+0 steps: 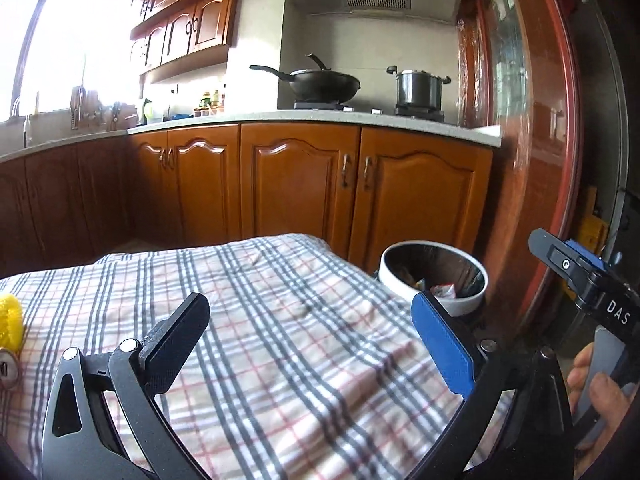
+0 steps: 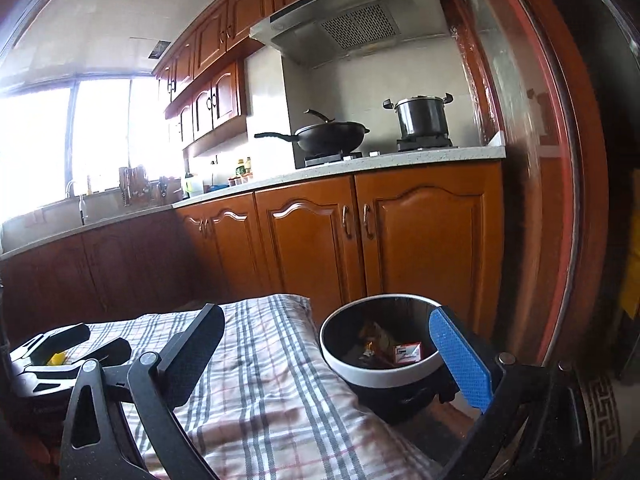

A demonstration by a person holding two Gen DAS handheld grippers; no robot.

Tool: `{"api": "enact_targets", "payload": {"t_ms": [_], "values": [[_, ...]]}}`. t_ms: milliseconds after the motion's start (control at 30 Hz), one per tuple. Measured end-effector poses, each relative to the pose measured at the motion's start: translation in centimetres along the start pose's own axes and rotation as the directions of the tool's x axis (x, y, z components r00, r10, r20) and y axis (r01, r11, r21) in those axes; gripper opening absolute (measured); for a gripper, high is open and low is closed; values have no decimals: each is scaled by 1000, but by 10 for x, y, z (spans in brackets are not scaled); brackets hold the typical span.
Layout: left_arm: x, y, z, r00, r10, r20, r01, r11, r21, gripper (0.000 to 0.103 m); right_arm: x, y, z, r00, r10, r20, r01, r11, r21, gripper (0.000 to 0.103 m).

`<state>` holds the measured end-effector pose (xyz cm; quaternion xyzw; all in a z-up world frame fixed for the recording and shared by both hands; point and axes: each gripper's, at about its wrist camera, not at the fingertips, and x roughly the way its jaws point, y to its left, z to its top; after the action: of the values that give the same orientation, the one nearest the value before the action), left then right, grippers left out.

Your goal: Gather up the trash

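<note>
A round trash bin (image 1: pixel 394 280) with a white rim and a dark inside stands just past the table's right corner. It holds wrappers (image 2: pixel 372 346) and a small red and white carton (image 2: pixel 408 352). My left gripper (image 1: pixel 310 300) hangs open over the plaid tablecloth (image 1: pixel 280 340), with nothing between its fingers. My right gripper (image 2: pixel 326 314) is open and empty too, its blue pad (image 2: pixel 456 354) in front of the bin's rim (image 2: pixel 348 362). A yellow object (image 1: pixel 10 316) lies at the cloth's far left edge. The left gripper (image 2: pixel 90 344) also shows at the left of the right wrist view.
Wooden base cabinets (image 1: pixel 300 184) run behind the table under a pale counter (image 1: pixel 320 118). A black wok (image 1: pixel 324 84) and a steel pot (image 1: pixel 418 88) sit on the stove. A red-brown door frame (image 1: pixel 556 160) rises at the right. A hand (image 1: pixel 600 392) holds the right gripper's handle.
</note>
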<state>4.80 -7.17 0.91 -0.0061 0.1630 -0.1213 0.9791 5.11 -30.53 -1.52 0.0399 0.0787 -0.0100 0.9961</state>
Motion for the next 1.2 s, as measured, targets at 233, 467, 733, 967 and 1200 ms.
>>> {"api": "enact_targets", "payload": {"t_ms": [233,467,733,967,1200], "values": [[-2,3,-13,1000,28,2,-28,1000,11,103,1,3,-18,1000,-6,-13,6,1000,-16,103],[-9,1,-16,999,49,18,-49,999,16,103,-3,2,-24,1000,-8,-5,8,1000,-22,103],[-11,0,-16,999,54,6,-54,998,11,103,-6,0,-24,1000,-10,-8,10,1000,-21,103],[-13,0,-16,999,49,7,-49,999,15,103,-5,2,-24,1000,1,-24,-2,1000,-18,103],[-13,0,-16,999,49,7,-49,999,15,103,-5,2,-23,1000,0,-29,-1,1000,-18,103]]}}
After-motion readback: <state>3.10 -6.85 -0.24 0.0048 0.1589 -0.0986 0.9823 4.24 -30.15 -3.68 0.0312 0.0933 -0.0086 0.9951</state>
